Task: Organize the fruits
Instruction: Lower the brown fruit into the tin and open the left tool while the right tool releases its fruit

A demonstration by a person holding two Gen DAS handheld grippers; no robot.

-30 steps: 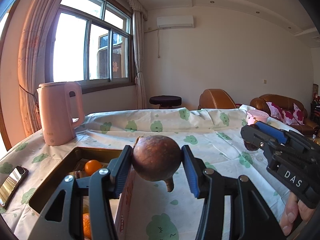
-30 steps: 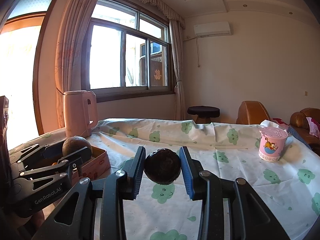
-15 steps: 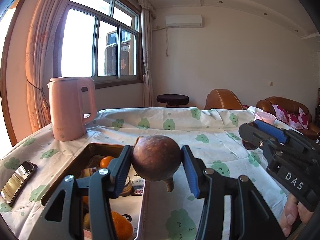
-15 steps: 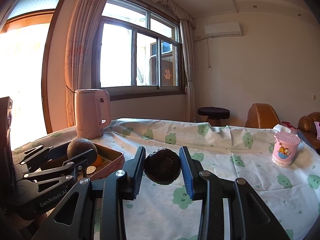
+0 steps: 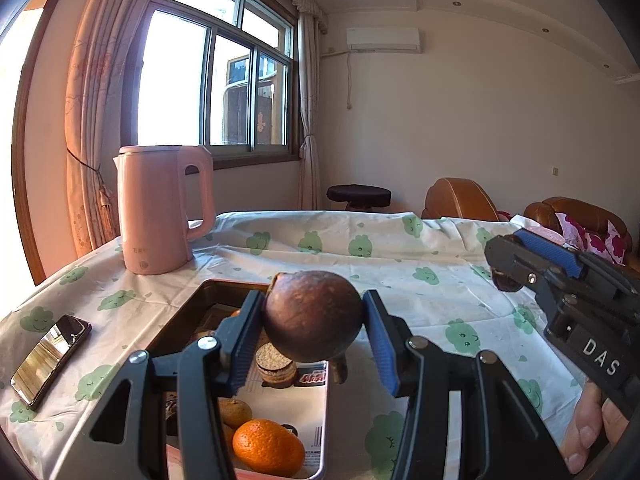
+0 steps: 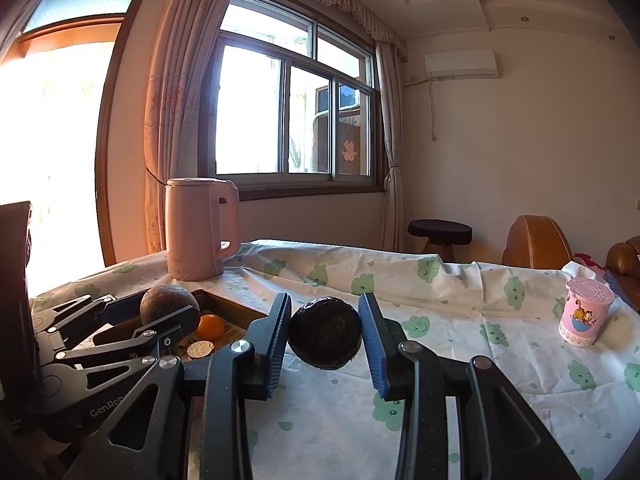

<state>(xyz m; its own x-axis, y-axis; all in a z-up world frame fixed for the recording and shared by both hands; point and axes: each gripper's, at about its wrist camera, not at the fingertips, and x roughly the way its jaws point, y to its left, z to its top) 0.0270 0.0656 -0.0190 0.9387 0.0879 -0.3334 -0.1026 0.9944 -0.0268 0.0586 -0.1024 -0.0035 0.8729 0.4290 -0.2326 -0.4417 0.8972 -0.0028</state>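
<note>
Above the open tin (image 5: 188,312), our left claw (image 5: 314,334) pinches a round brown fruit (image 5: 313,316); an orange (image 5: 268,447) lies inside below. Beside it, over the worktop (image 6: 460,320), our right claw (image 6: 325,332) pinches a dark fruit (image 6: 325,333). Behind stands a pink kettle (image 5: 160,208).

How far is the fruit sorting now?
Done: an orange and other fruit lie in the tray. In hand: left claw holds a brown fruit above it; right claw holds a dark fruit. Left: placing both.
</note>
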